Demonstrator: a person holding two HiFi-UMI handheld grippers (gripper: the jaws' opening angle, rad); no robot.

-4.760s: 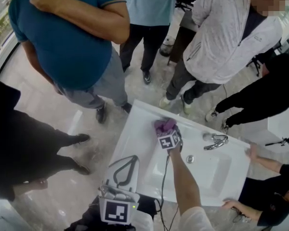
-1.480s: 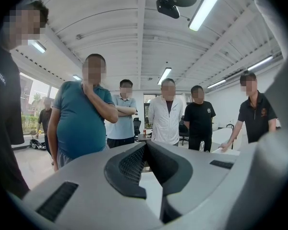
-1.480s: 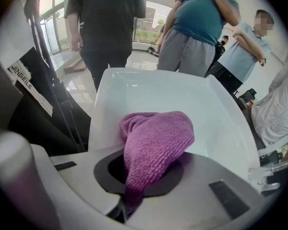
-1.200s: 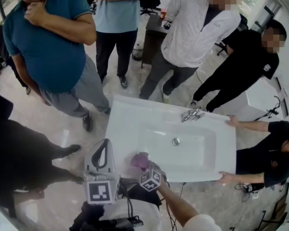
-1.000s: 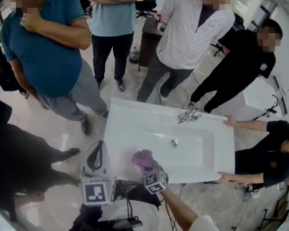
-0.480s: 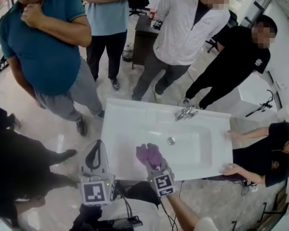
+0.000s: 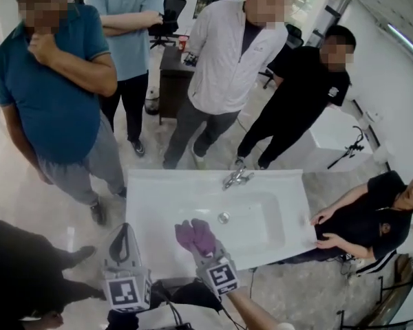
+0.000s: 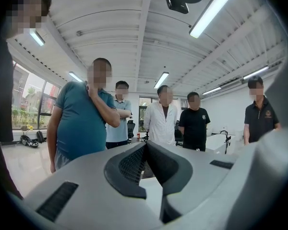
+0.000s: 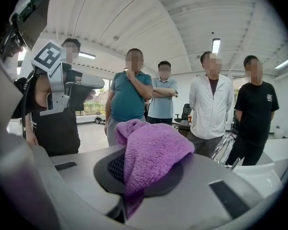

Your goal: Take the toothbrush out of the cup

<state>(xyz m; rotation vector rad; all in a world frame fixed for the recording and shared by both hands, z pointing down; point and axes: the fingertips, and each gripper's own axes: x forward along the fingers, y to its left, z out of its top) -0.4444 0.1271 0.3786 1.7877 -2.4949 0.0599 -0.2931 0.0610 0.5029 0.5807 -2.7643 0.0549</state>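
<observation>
No toothbrush or cup shows in any view. My right gripper (image 7: 201, 247) is shut on a purple cloth (image 7: 195, 234), held above the near edge of a white sink slab (image 7: 158, 198). In the right gripper view the purple cloth (image 9: 153, 150) bulges up from between the shut jaws of the right gripper (image 9: 134, 176) and drapes over them. My left gripper (image 7: 124, 229) hangs at the slab's near left corner. In the left gripper view the left gripper (image 8: 145, 147) has its jaws together with nothing between them.
The slab carries a chrome faucet (image 7: 235, 179) and a drain (image 7: 223, 218) in its basin. A crouching person (image 7: 372, 215) holds its right edge. Several people (image 7: 224, 53) stand close behind the slab. A white tub (image 7: 330, 133) stands at the back right.
My right gripper has risen with the purple cloth and rolled a little. The head view has tipped up, so more of the room shows. The left gripper has stayed put.
</observation>
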